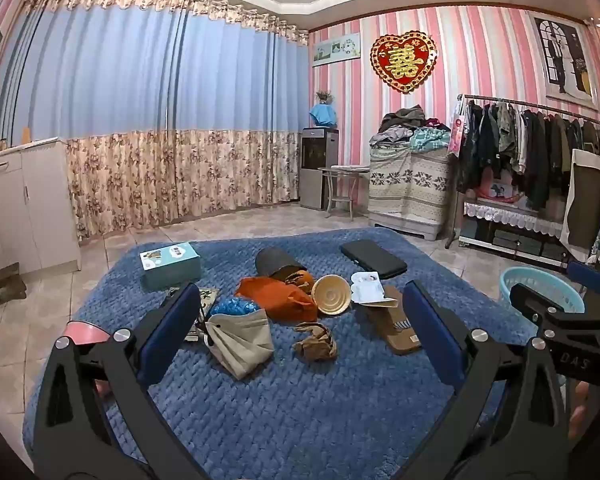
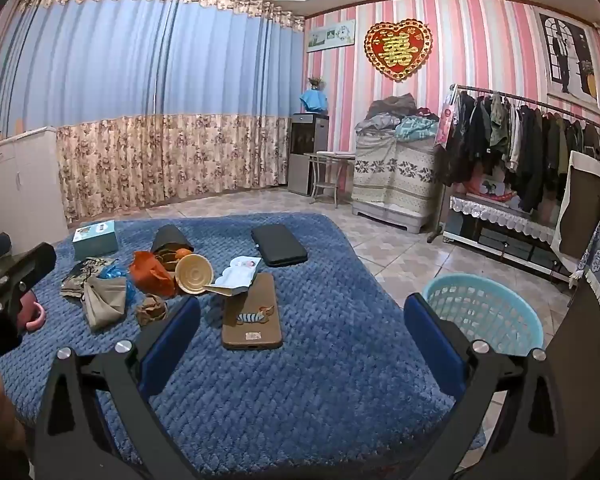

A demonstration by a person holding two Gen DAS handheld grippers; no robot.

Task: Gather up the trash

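Observation:
Trash lies in a heap on the blue rug (image 1: 300, 392): a crumpled brown paper (image 1: 316, 342), a beige bag (image 1: 240, 340), an orange bag (image 1: 280, 296), a blue plastic wrapper (image 1: 234, 306) and a tipped paper bowl (image 1: 332, 294). My left gripper (image 1: 300, 328) is open and empty, above the rug just short of the crumpled paper. My right gripper (image 2: 302, 332) is open and empty, with a brown phone case (image 2: 252, 312) between its fingers' line of view. The light blue basket (image 2: 484, 312) stands on the floor right of the rug. The heap also shows in the right wrist view (image 2: 152, 276).
A teal box (image 1: 170, 264), a black case (image 1: 374, 258), a dark roll (image 1: 270, 262) and a white booklet (image 1: 368, 288) lie on the rug. White cabinets (image 1: 20, 208) stand left, a clothes rack (image 1: 540, 140) right, a pink cup (image 2: 30, 312) at the rug's left.

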